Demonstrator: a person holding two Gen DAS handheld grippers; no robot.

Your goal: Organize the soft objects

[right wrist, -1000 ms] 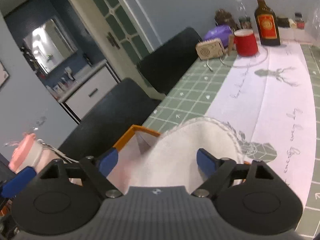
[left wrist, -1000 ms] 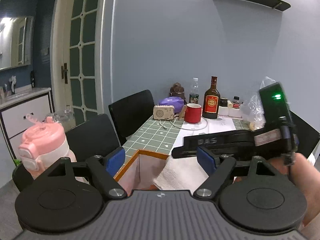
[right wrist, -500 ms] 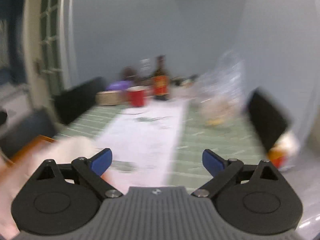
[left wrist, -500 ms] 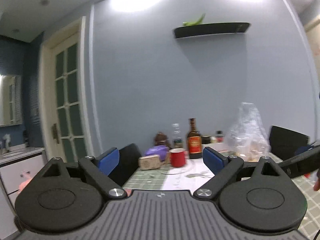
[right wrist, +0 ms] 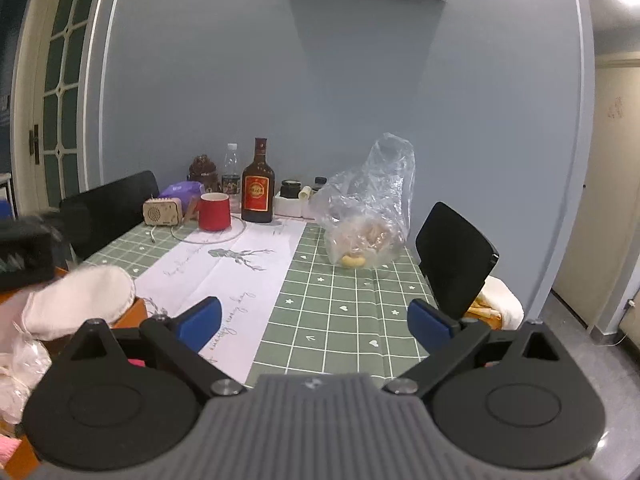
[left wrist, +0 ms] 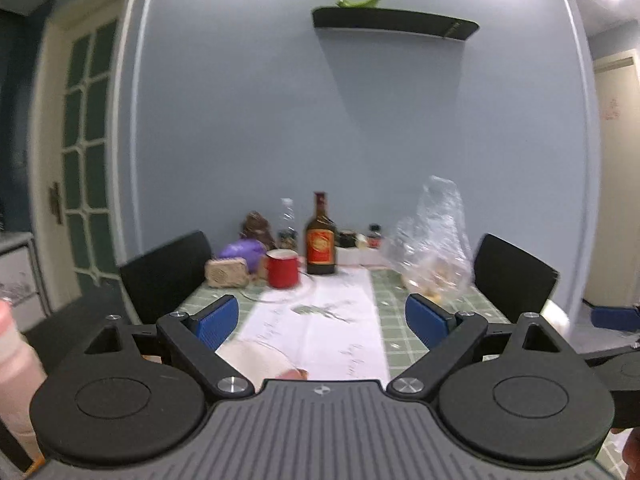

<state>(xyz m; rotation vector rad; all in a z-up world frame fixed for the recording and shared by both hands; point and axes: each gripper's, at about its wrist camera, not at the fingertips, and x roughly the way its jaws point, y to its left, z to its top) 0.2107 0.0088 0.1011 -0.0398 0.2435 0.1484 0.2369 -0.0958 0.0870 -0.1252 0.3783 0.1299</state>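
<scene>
Left gripper (left wrist: 322,316): fingers spread wide, nothing held.
Right gripper (right wrist: 314,322): fingers spread wide, nothing held.
Cloth (right wrist: 80,302): white, draped over the orange box (right wrist: 138,308) rim at the desk (right wrist: 340,304) edge.

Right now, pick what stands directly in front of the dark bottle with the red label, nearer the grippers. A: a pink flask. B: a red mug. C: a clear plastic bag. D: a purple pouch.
B: the red mug stands just ahead of the bottle, slightly to its left.
</scene>
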